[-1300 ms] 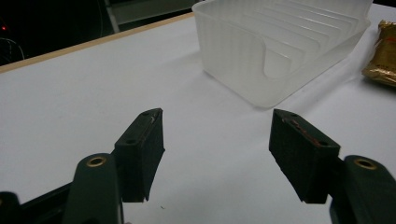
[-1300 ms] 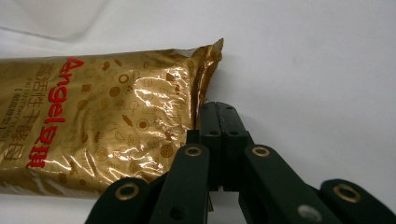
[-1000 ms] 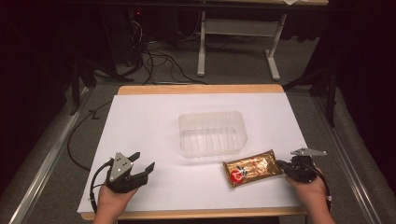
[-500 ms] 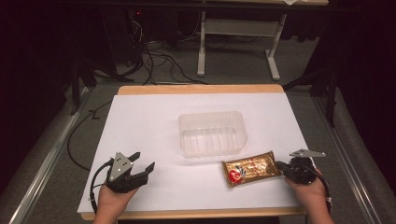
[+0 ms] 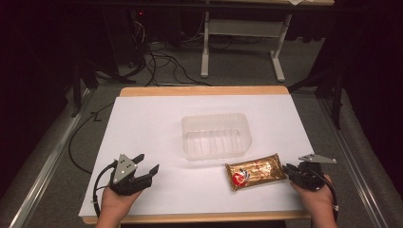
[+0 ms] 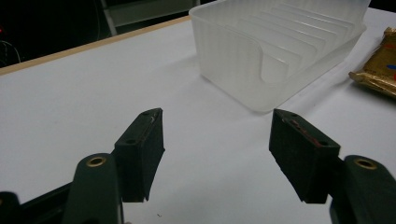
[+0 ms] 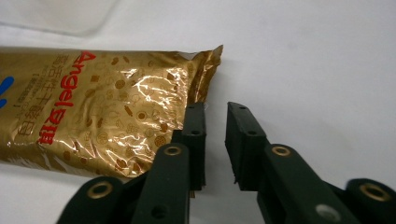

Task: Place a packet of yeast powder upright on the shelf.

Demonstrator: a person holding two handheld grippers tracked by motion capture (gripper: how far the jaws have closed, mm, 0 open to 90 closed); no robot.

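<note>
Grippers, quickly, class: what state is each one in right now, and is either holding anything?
Left gripper: open wide, holding nothing.
Right gripper: jaws have just been opening, a narrow gap, nothing between them; the gold packet lies beside it.

Colours and patterns on the table

Packet (image 7: 98, 107): gold foil, red lettering, small brown printed motifs, a blue mark at its left end; tray (image 5: 216, 135): translucent white, ribbed base; table sheet (image 5: 157, 123): plain white, tan wooden edging; right gripper (image 7: 215, 122): black.

Gold snack packet (image 7: 100, 107), glossy crinkled foil, beside matt black rubbery right-gripper pads (image 7: 194, 135); ribbed tray (image 6: 280, 51), frosted translucent plastic; table cover (image 5: 152, 128), matt white.
</note>
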